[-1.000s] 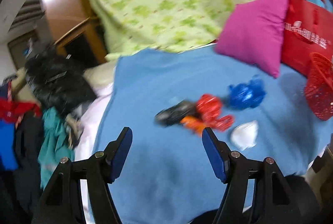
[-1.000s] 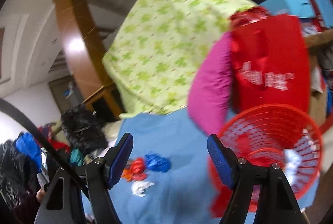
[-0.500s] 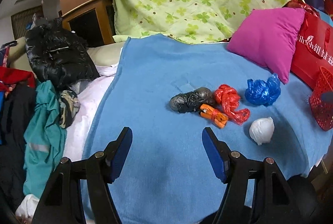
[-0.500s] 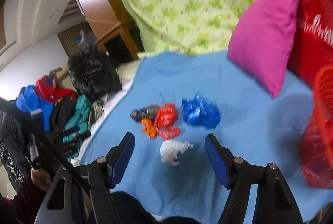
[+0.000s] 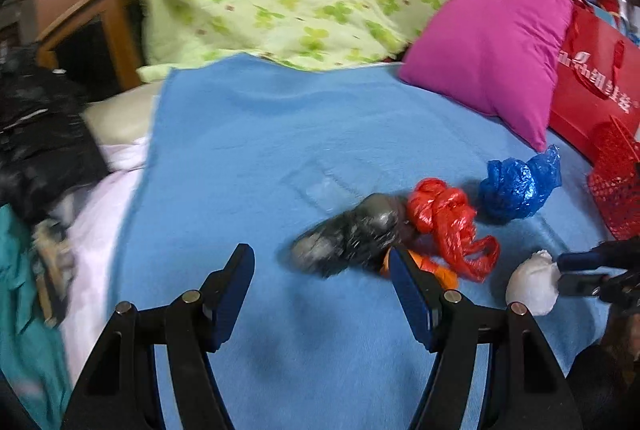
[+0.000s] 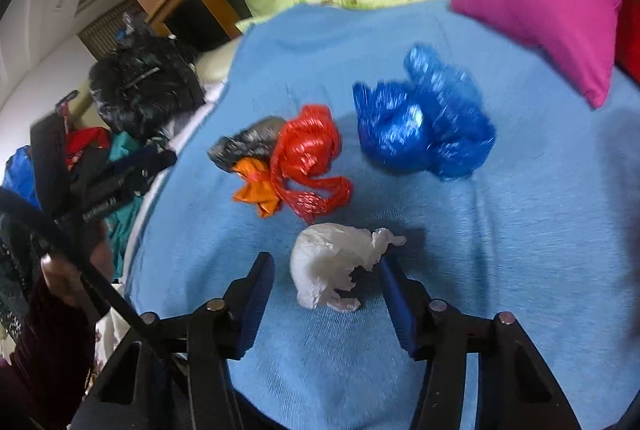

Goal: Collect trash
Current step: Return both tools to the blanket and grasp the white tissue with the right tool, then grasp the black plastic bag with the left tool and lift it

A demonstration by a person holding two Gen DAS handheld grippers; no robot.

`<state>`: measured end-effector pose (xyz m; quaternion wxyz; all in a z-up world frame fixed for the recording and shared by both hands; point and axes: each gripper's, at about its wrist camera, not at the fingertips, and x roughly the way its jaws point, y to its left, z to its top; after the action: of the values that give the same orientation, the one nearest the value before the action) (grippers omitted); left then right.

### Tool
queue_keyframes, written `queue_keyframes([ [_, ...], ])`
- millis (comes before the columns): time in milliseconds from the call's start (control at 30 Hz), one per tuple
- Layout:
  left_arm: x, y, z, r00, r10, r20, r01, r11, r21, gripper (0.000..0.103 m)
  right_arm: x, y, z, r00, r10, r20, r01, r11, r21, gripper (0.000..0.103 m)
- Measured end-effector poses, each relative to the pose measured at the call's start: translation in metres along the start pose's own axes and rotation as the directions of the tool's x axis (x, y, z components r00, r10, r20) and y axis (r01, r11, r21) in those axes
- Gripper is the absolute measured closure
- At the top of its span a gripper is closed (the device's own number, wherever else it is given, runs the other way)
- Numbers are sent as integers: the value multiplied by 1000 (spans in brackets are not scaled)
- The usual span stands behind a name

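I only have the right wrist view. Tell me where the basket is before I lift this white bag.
Observer: The red basket sits at the blanket's right edge, past the blue bag.
Operator: Report the left gripper.
Observer: The left gripper is open and grips nothing; the black bag lies just ahead of its tips.
Operator: Check my grip from the side.
Observer: In the left wrist view the right gripper has a finger on either side of the white bag. Its jaws have just been closing but are not clamped yet.
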<state>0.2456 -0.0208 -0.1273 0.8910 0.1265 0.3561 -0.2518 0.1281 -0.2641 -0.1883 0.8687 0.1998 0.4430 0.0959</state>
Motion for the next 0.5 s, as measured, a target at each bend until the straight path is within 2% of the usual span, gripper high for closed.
queue_keyframes([
  [67,15,3,7,1000,-28,-6,28,1000,5,33,10,0,2,1000,0,-15,0,1000,-1,52],
  [133,35,9,14,994,-100,-34,100,995,-6,33,19,2,4,1000,-2,-30,1,1000,-10,54],
  [233,58,13,18,989,-132,-64,130,991,-21,33,28,4,4,999,10,-48,-11,1000,-21,60],
  [300,72,16,18,977,-193,-93,189,981,-45,33,34,4,4,998,16,-53,-17,1000,-26,61],
  [333,78,18,17,971,-216,-105,211,976,-62,35,35,4,4,998,23,-53,-24,999,-24,63],
  [433,85,19,11,953,-279,-120,266,957,-114,54,34,5,3,998,39,-41,-41,998,-37,69],
  [500,82,19,7,950,-294,-105,279,951,-132,59,31,9,2,999,38,-35,-40,998,-55,71],
])
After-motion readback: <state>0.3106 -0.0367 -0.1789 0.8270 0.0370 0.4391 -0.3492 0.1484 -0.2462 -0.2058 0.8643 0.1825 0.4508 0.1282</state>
